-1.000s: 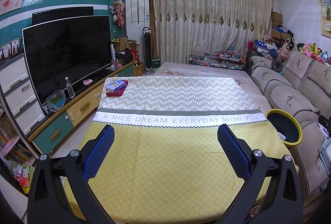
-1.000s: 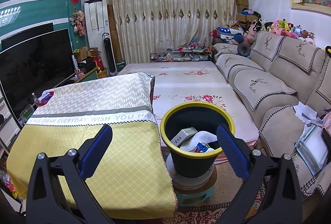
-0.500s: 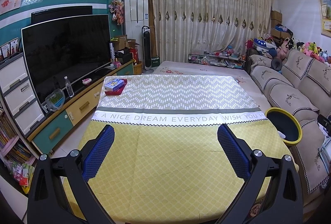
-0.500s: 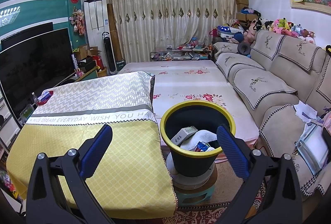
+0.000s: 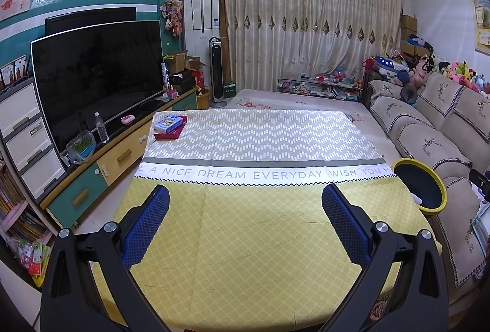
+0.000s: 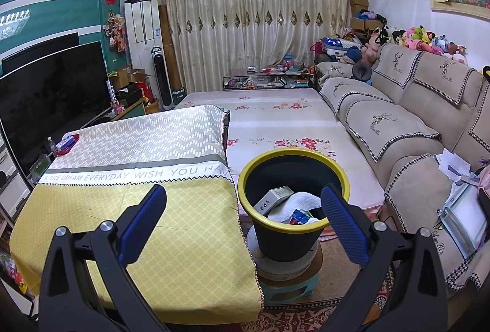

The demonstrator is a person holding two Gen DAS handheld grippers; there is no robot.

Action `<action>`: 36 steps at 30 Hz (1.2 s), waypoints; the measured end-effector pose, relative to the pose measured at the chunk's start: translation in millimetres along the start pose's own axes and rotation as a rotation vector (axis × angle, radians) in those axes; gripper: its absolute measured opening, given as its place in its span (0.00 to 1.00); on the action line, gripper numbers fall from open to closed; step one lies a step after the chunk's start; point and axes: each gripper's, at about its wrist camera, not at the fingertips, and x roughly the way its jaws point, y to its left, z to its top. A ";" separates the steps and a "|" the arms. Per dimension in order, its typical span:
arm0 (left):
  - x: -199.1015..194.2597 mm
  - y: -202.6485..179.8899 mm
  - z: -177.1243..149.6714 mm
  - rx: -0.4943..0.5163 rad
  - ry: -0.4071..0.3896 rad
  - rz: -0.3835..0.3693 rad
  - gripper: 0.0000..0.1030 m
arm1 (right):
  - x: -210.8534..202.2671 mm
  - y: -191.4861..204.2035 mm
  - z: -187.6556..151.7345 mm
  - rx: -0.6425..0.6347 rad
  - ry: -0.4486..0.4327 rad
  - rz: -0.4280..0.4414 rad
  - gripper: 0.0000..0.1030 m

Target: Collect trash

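A black bin with a yellow rim (image 6: 293,181) stands on a stool beside the table's right edge; a white box (image 6: 274,198), a crumpled tissue (image 6: 298,201) and a small red-blue packet (image 6: 298,217) lie inside. The same bin (image 5: 419,185) shows at the right of the left wrist view. My right gripper (image 6: 243,218) hovers open just in front of the bin, nothing between its fingers. My left gripper (image 5: 245,218) is open above the yellow part of the tablecloth (image 5: 254,240), holding nothing. A blue box on a red tray (image 5: 170,125) sits at the table's far left corner.
A large TV (image 5: 95,77) on a low cabinet (image 5: 101,166) runs along the left, with a water bottle (image 5: 102,131). A beige sofa (image 6: 407,123) lines the right wall. A floral mattress (image 6: 275,117) lies beyond the table, curtains behind it.
Both views have drifted very slightly; the grippers stay open and the bin and its contents have not moved.
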 end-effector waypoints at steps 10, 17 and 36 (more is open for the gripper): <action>0.7 -1.0 -1.0 -0.003 0.002 0.000 0.95 | 2.0 0.6 -1.2 0.000 0.004 0.001 0.93; 1.4 -1.9 -1.7 -0.001 0.005 -0.002 0.95 | 1.9 0.6 -0.6 0.000 0.004 0.001 0.93; 56.8 12.7 10.2 -0.043 0.116 -0.067 0.95 | 38.5 30.4 15.6 -0.064 0.020 0.062 0.93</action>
